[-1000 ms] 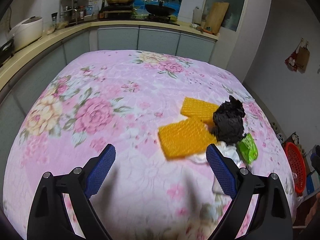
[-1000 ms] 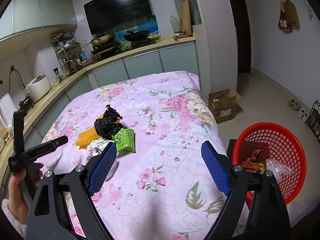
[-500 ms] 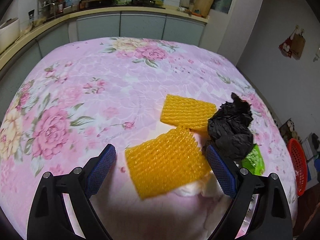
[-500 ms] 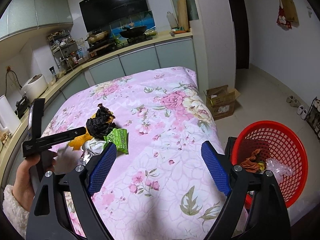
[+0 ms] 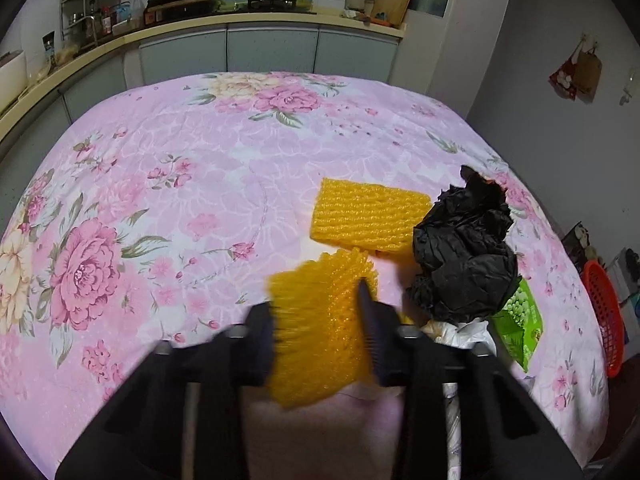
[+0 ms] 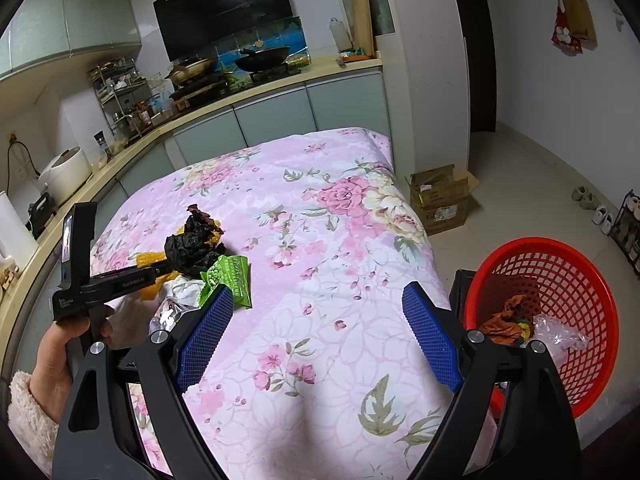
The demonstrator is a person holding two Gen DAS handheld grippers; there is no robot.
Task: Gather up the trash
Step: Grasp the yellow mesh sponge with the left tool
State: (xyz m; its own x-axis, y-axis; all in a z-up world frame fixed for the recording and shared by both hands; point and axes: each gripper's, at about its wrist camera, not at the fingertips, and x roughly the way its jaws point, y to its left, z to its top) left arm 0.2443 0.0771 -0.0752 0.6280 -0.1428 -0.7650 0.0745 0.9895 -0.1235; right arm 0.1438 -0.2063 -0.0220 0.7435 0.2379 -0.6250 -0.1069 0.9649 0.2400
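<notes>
My left gripper (image 5: pixel 320 324) is closing on a yellow foam net (image 5: pixel 320 320) on the pink floral cloth; its fingers are blurred and press the net's sides. A second yellow foam net (image 5: pixel 368 216) lies just beyond. A crumpled black bag (image 5: pixel 464 260), a green wrapper (image 5: pixel 516 320) and white plastic (image 5: pixel 460 332) lie to the right. My right gripper (image 6: pixel 316 336) is open and empty over the table's near edge. It sees the black bag (image 6: pixel 192 244), the green wrapper (image 6: pixel 230 276) and the left gripper (image 6: pixel 156 272) at the pile.
A red basket (image 6: pixel 560 320) with some trash stands on the floor to the right of the table (image 6: pixel 320 208). A cardboard box (image 6: pixel 440 196) sits on the floor beyond it. A kitchen counter (image 5: pixel 200 24) runs behind and along the left.
My left gripper moved forward to the near yellow foam net and its jaws closed in around it. My right gripper stayed open, almost still.
</notes>
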